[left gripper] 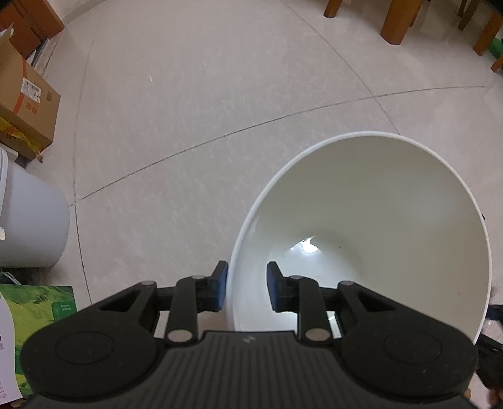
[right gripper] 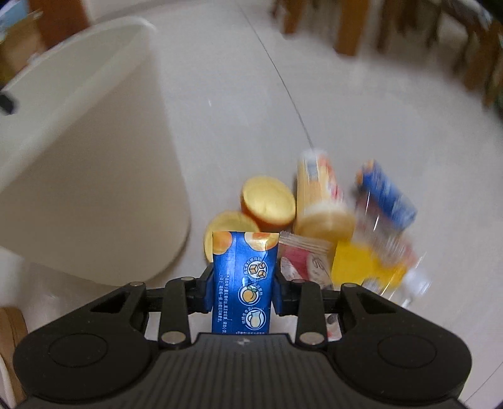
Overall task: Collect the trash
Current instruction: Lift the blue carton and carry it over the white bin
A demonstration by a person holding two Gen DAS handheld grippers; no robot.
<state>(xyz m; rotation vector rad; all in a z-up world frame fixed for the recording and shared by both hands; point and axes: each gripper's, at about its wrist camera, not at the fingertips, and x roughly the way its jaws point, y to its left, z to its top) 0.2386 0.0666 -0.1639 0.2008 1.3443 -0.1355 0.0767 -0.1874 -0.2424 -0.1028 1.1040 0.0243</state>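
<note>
My left gripper [left gripper: 246,288] straddles the near rim of a white bin [left gripper: 377,201], one finger outside the wall and one inside, holding the bin tilted. Inside the bin I see only a pale glare at the bottom. My right gripper [right gripper: 242,283] is shut on a blue drink-mix sachet [right gripper: 243,277] printed with orange fruit, held upright. Behind it a trash pile lies on the floor: two orange round pieces [right gripper: 267,201], a yellow tube [right gripper: 320,201], a red and white wrapper [right gripper: 301,258], a yellow wrapper [right gripper: 361,264] and a blue packet [right gripper: 386,192]. The white bin [right gripper: 88,151] stands to the pile's left.
Pale tiled floor [left gripper: 220,94] stretches ahead. Cardboard boxes [left gripper: 25,103], a white bucket [left gripper: 28,220] and a green carton [left gripper: 41,305] line the left side. Wooden furniture legs [left gripper: 399,19] stand at the far right. The right wrist view is motion-blurred.
</note>
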